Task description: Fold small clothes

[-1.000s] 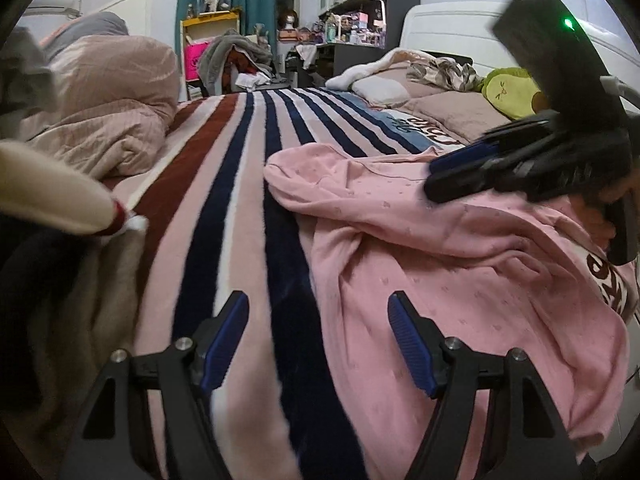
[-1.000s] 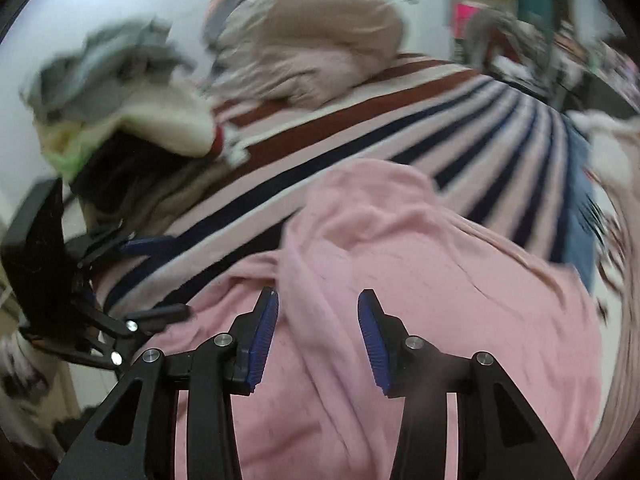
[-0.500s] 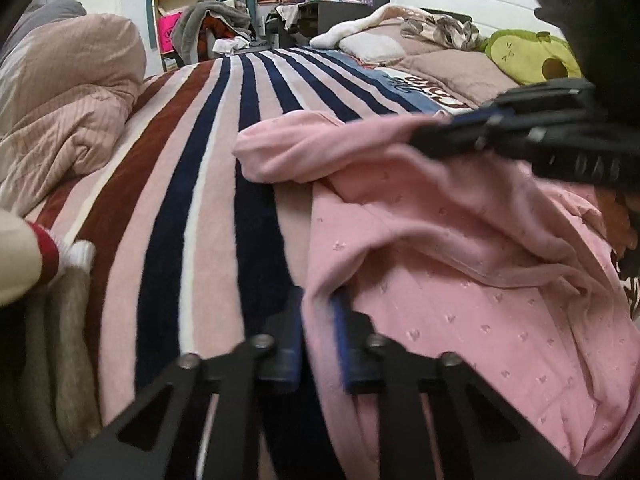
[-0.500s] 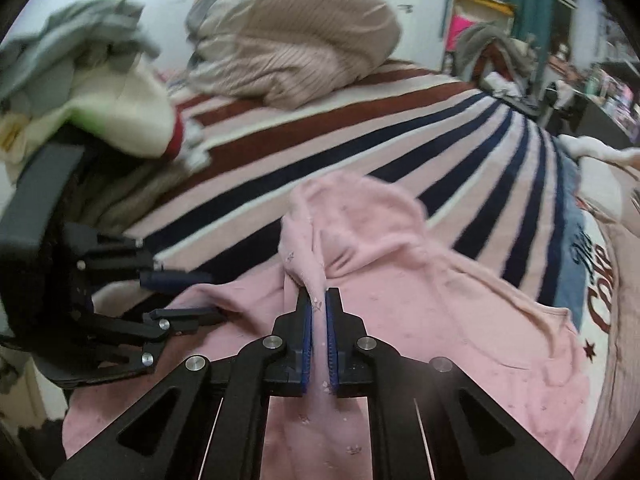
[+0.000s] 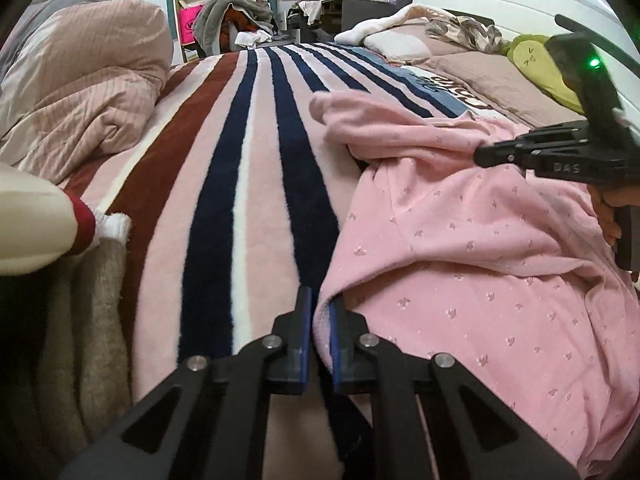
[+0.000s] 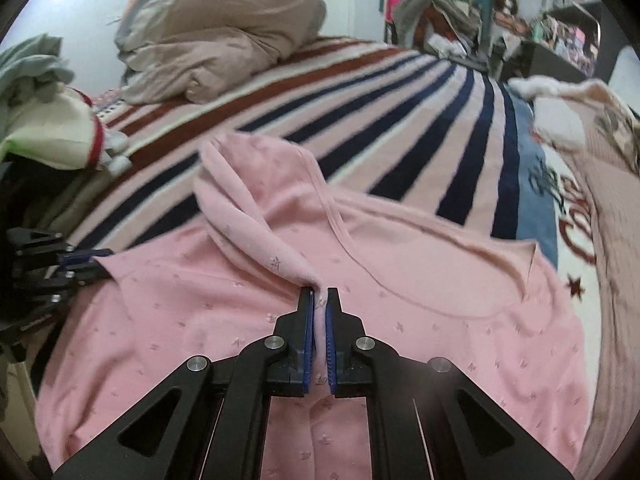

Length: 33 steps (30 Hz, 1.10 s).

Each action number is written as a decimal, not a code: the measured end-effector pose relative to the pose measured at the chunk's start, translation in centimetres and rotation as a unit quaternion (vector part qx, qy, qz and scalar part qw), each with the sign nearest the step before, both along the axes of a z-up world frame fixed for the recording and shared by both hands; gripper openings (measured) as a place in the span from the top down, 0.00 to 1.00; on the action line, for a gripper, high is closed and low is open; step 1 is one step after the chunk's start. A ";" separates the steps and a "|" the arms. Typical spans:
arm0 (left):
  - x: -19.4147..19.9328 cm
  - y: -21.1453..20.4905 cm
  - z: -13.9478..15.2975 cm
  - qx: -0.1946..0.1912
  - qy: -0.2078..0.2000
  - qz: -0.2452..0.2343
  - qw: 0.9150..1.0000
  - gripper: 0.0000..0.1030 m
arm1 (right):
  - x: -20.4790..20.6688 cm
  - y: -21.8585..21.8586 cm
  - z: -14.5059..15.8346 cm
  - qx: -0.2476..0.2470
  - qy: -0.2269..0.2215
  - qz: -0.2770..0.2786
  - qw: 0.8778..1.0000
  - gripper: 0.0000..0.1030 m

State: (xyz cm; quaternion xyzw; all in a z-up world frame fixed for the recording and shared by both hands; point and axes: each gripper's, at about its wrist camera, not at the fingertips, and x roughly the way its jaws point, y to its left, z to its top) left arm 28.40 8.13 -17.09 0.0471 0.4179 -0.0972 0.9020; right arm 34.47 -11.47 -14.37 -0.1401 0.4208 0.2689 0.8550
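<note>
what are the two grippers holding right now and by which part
Both are shut on the pink star-print knit top: the left gripper pinches its side edge, the right gripper a raised fold of a sleeve near the neckline.

The letters "DAS" stand in low relief on the black body of the right gripper [image 5: 516, 152], at 3 o'clock in the left wrist view. Large dark-red lettering on the white part of the bed cover [image 6: 576, 216], at 3 o'clock in the right wrist view, is cut off and cannot be read.

Striped bed [image 5: 256, 184]: pink garment [image 5: 460, 264], beige quilt [image 5: 80, 92].
</note>
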 end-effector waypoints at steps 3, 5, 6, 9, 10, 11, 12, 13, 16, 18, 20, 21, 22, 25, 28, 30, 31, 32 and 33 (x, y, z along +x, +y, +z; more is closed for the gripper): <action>-0.3 -0.3 0.2 0.002 -0.003 -0.006 1.000 0.86 | 0.5 -0.5 -1.1 0.008 0.025 -0.012 1.000 0.95; -0.8 -0.5 0.4 0.008 -0.012 -0.010 1.000 0.56 | 0.1 -0.8 -0.7 0.026 0.026 -0.015 0.999 0.87; -1.1 -0.6 0.7 0.010 -0.021 -0.015 1.000 0.50 | -0.2 -1.0 -0.3 0.034 0.022 -0.014 0.999 0.70; -1.9 -1.1 1.7 0.012 -0.038 -0.037 0.999 0.45 | -1.2 -1.2 1.5 0.050 -0.006 -0.003 0.999 0.57; -2.1 -1.3 2.0 0.012 -0.042 -0.039 0.998 0.45 | -1.3 -1.1 1.9 0.052 -0.011 0.004 0.999 0.57; -2.1 -1.4 2.1 0.012 -0.044 -0.040 0.998 0.45 | -1.3 -0.7 2.4 0.058 -0.013 0.014 0.998 0.57; -2.2 -1.4 2.3 0.010 -0.047 -0.040 0.998 0.45 | -1.3 -0.2 2.8 0.064 -0.013 0.025 0.998 0.57; -2.1 -1.3 2.5 0.006 -0.050 -0.038 0.998 0.45 | -1.2 0.4 3.1 0.069 -0.011 0.036 0.997 0.56; -1.8 -0.8 2.9 -0.006 -0.055 -0.023 0.998 0.45 | -0.7 3.8 3.8 0.068 -0.020 0.081 0.994 0.50; -1.7 -0.1 3.1 -0.015 -0.058 -0.013 0.998 0.45 | -0.3 6.0 3.6 0.051 -0.027 0.103 0.993 0.47; -2.1 0.6 3.4 -0.016 -0.066 -0.005 0.998 0.45 | 0.5 8.4 2.9 0.025 -0.025 0.120 0.992 0.43; -2.3 0.8 3.5 -0.014 -0.070 -0.004 0.997 0.45 | 1.0 9.4 2.4 0.010 -0.023 0.124 0.992 0.43; -2.6 1.0 3.6 -0.014 -0.075 -0.005 0.997 0.45 | 1.5 10.3 2.0 -0.005 -0.021 0.129 0.991 0.43; -3.3 1.5 3.7 -0.025 -0.081 -0.011 0.996 0.45 | 2.5 12.5 0.8 -0.055 -0.022 0.143 0.988 0.81; -3.7 1.6 3.6 -0.032 -0.088 -0.020 0.995 0.45 | 3.3 12.5 0.7 -0.052 -0.018 0.125 0.991 0.97; -3.8 1.6 3.4 -0.035 -0.095 -0.024 0.995 0.45 | 3.9 12.2 1.5 -0.020 -0.022 0.118 0.993 0.98; -3.8 1.6 3.3 -0.037 -0.097 -0.025 0.994 0.45 | 4.2 11.9 2.0 0.003 -0.024 0.117 0.993 0.98; -3.9 1.7 3.2 -0.038 -0.099 -0.024 0.994 0.45 | 4.8 11.6 2.7 0.036 -0.022 0.113 0.993 0.98; -3.8 1.9 3.1 -0.040 -0.100 -0.022 0.994 0.45 | 5.4 11.6 3.2 0.058 -0.023 0.108 0.992 0.98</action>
